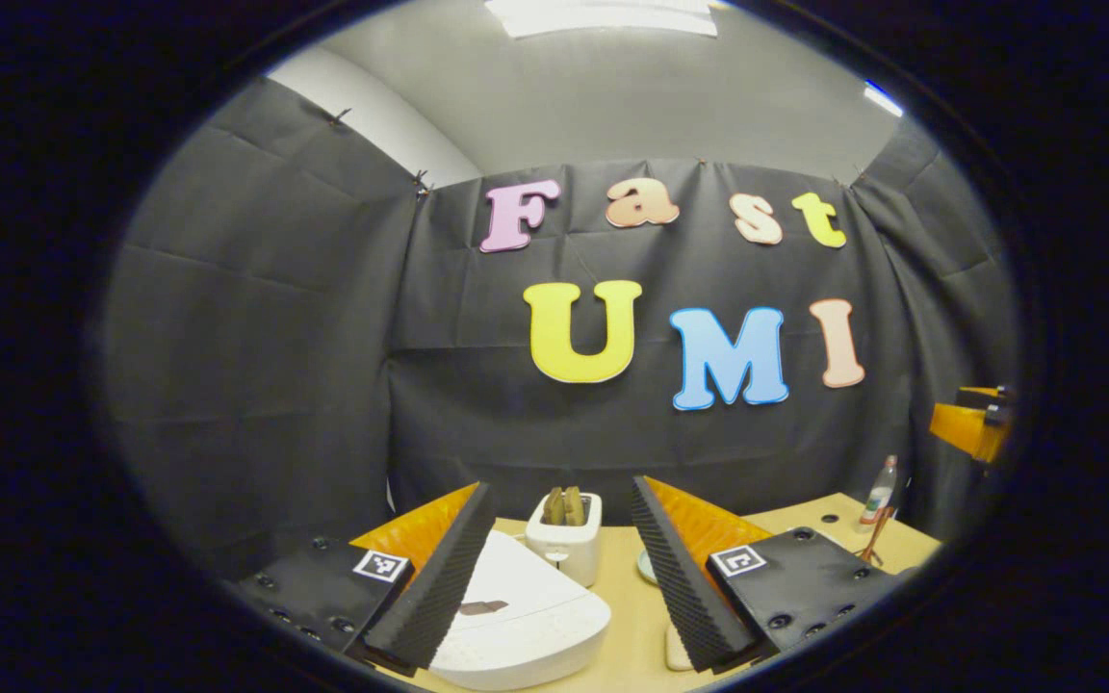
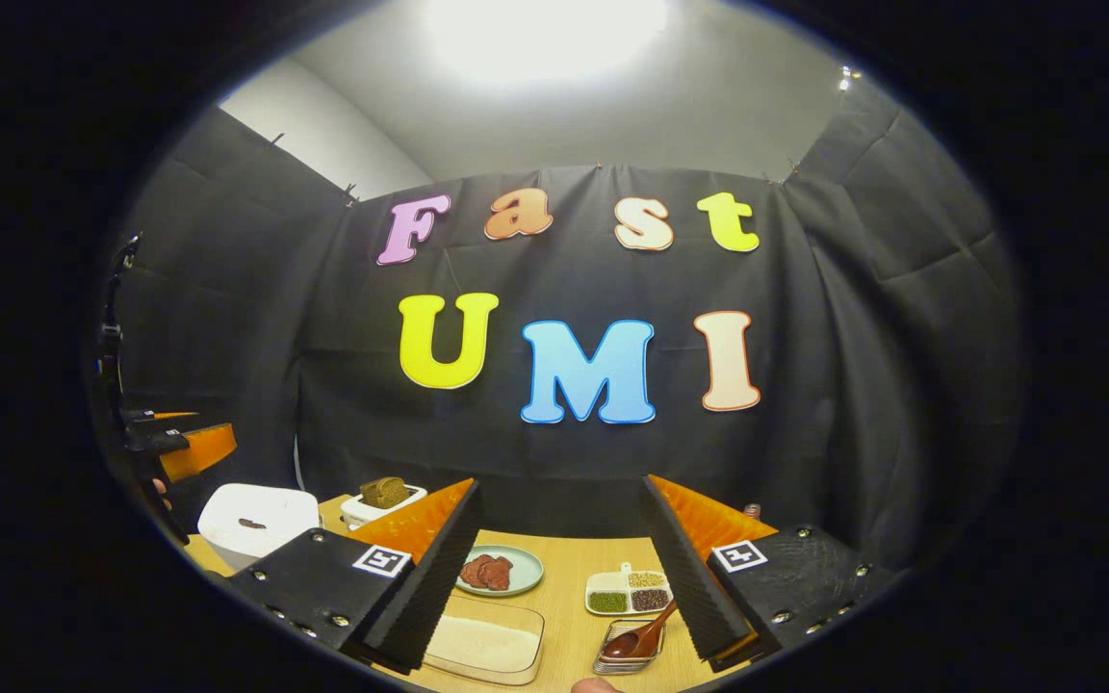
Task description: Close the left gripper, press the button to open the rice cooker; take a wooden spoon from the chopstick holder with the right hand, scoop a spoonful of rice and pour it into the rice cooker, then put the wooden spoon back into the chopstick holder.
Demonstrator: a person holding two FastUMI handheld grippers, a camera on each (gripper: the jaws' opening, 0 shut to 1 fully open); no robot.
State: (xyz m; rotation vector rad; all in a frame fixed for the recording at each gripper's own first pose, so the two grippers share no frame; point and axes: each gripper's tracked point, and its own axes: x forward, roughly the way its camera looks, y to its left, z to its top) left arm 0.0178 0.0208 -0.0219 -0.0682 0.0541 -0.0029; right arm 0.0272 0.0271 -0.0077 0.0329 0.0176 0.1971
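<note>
The white rice cooker (image 1: 516, 616) sits with its lid down just below and between the fingers of my left gripper (image 1: 562, 486), which is open and holds nothing. A dark button (image 1: 482, 607) marks the lid. The same rice cooker (image 2: 256, 520) appears at the left of the right gripper view, with my left gripper (image 2: 184, 448) above it. My right gripper (image 2: 561, 481) is open and empty over the table. Beneath it a clear rice tray (image 2: 485, 640) lies at the left. At the right, the wooden spoon (image 2: 646, 635) rests in the metal chopstick holder (image 2: 624, 654).
A white toaster (image 1: 566, 534) with bread stands behind the cooker. A green plate (image 2: 499, 572) of meat and a divided dish (image 2: 628, 591) of beans lie mid-table. A small bottle (image 1: 880, 493) stands at the far right of the wooden table (image 1: 631, 616).
</note>
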